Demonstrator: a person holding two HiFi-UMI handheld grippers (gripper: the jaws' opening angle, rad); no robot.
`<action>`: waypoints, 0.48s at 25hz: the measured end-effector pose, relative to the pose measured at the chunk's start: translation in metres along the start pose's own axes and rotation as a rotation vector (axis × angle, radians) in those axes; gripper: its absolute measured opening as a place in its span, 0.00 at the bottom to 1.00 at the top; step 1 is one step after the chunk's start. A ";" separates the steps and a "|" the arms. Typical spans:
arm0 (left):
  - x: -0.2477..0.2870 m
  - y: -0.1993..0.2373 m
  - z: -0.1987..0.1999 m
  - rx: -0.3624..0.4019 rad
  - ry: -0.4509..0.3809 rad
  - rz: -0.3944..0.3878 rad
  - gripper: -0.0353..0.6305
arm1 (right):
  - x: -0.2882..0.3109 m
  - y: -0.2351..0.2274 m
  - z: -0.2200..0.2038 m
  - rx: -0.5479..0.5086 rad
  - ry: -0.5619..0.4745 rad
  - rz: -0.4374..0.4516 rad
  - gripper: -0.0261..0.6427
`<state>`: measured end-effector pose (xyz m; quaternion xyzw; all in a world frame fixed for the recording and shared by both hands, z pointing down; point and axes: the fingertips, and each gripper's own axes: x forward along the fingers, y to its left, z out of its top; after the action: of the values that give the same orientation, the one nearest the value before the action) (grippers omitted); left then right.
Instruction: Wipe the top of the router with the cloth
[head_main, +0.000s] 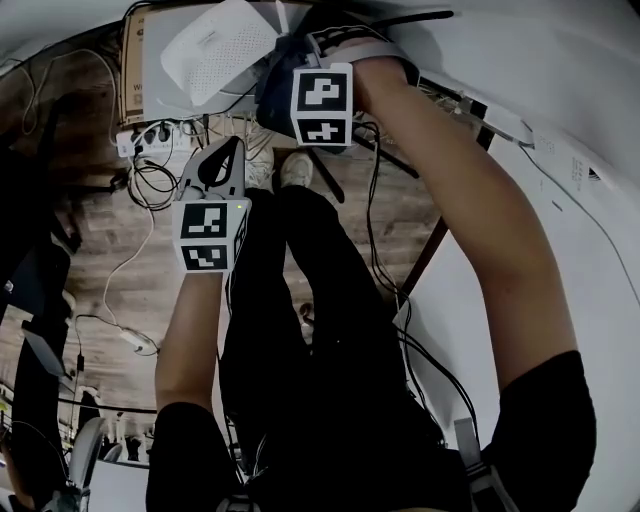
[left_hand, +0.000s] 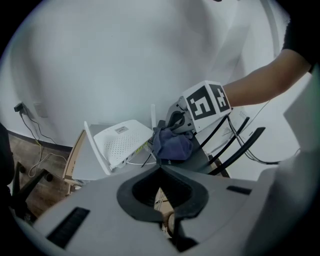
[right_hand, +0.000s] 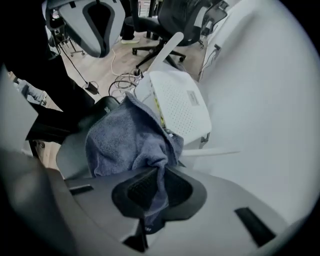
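One wipe looks about to start: the right gripper (right_hand: 160, 170) pinches the cloth (right_hand: 125, 140) just beside the router (right_hand: 180, 100) and should rub its top next, while the left gripper (left_hand: 160, 167) hangs near the router, closed on nothing.

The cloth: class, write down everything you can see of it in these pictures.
The cloth is a dusky blue-grey towel, soft and nubbly like terry, bunched into loose folds. The right gripper has its tongs shut on one hanging fold, and the rest bulges out ahead of them. It is held beside the white router, overlapping its near edge, though actual contact cannot be confirmed.
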<state>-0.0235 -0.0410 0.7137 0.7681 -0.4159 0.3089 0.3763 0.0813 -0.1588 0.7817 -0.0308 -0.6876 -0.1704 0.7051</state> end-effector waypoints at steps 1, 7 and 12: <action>-0.001 0.001 -0.001 0.001 -0.001 0.003 0.05 | -0.002 0.002 0.006 0.009 -0.022 0.003 0.07; -0.009 0.003 -0.004 -0.002 -0.013 0.014 0.05 | -0.016 0.033 0.029 0.064 -0.127 0.117 0.07; -0.013 -0.001 -0.003 0.002 -0.020 0.012 0.05 | -0.034 0.097 0.047 0.007 -0.198 0.339 0.07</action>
<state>-0.0290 -0.0324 0.7047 0.7690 -0.4240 0.3039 0.3695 0.0635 -0.0478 0.7697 -0.1603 -0.7391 -0.0429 0.6528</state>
